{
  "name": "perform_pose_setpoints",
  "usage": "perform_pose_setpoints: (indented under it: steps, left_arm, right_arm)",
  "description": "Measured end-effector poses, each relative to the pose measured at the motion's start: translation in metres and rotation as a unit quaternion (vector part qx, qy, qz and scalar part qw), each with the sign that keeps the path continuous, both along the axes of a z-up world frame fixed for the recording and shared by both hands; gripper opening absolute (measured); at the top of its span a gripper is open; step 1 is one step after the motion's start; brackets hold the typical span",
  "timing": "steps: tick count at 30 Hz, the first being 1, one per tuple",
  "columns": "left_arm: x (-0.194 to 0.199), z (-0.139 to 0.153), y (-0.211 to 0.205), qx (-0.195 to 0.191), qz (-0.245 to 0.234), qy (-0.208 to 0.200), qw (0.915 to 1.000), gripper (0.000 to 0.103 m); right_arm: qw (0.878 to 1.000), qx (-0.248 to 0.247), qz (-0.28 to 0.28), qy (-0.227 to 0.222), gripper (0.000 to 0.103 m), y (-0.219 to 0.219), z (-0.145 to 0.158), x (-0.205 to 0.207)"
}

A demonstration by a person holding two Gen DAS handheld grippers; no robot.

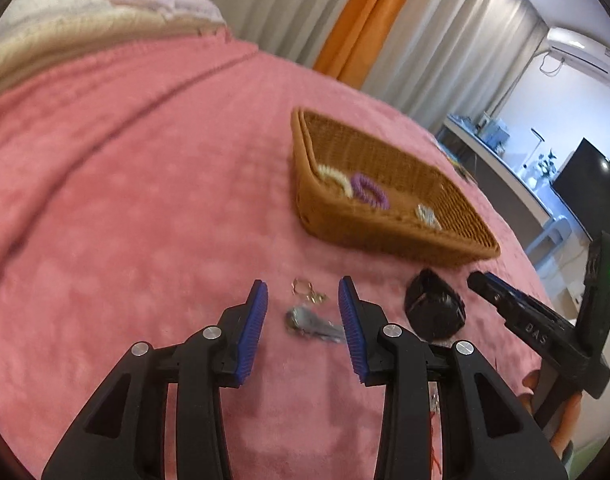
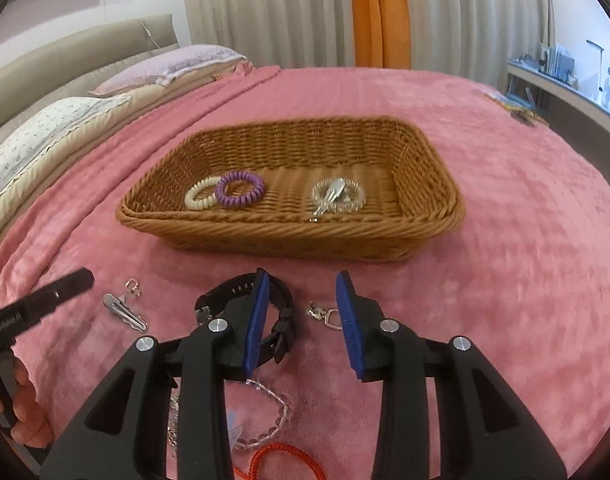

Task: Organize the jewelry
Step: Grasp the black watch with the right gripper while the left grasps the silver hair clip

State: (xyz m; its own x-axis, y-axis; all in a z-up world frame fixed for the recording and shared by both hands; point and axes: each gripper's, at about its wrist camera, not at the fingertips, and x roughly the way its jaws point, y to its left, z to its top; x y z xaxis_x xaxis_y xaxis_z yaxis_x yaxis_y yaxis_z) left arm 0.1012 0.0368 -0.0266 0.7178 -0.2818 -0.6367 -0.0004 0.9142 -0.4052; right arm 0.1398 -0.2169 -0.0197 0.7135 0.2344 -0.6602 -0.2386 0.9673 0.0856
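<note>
1. Left wrist view: left gripper (image 1: pixel 303 300) fingers spread, nothing pinched. Between the blue pads, lying on the pink blanket (image 1: pixel 125 200): a silver hair clip (image 1: pixel 309 324) and, just beyond it, small gold rings (image 1: pixel 307 290). Neither is touched by a pad.
2. Same view: wicker basket (image 1: pixel 385 240) sits further back on the bed, right of centre. Inside it: a cream coil hair tie (image 1: pixel 335 178) touching a purple coil hair tie (image 1: pixel 369 190), plus a clear item, blurred.
3. Same view: black watch (image 1: pixel 435 308) lies on the blanket right of the left gripper; right gripper (image 1: pixel 481 282) enters from the right edge, tips near the watch. Its finger gap cannot be judged from here.
4. Right wrist view: right gripper (image 2: pixel 303 308) fingers spread, empty. The black watch (image 2: pixel 281 312) lies partly behind the left-hand finger; a small silver charm (image 2: pixel 325 316) lies between the pads, on the blanket.
5. Same view: basket (image 2: pixel 289 228) straight ahead, holding the cream (image 2: pixel 199 200) and purple (image 2: pixel 241 190) ties together at left and a clear coil tie (image 2: pixel 337 198) with a silver clip on it at right.
6. Same view: hair clip (image 2: pixel 123 312) lies at left; a beaded bracelet (image 2: pixel 273 408) and a red cord (image 2: pixel 281 456) lie nearest the camera.
</note>
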Motion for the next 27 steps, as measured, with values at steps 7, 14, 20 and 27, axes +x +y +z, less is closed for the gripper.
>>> perform_pose_setpoints:
  steps: [7,14,20,27]
  left_arm:
    - [0.013,-0.014,-0.005,0.003,-0.02,0.035,0.9992,0.035]
    - [0.015,-0.021,-0.014,0.013,-0.031,0.051,0.9981,0.035]
    - [0.01,-0.021,-0.021,0.013,-0.05,0.054,0.9972,0.035]
    - [-0.009,-0.024,-0.03,-0.034,-0.128,0.059,0.9894,0.035]
  right_arm:
    - [0.999,0.008,0.006,0.031,0.032,-0.001,-0.013,0.011]
    - [0.998,0.017,0.012,0.052,0.031,-0.003,-0.019,0.016]
    - [0.997,0.035,0.017,0.059,0.031,-0.009,-0.02,0.018]
    - [0.997,0.039,0.024,0.06,0.031,-0.009,-0.021,0.016]
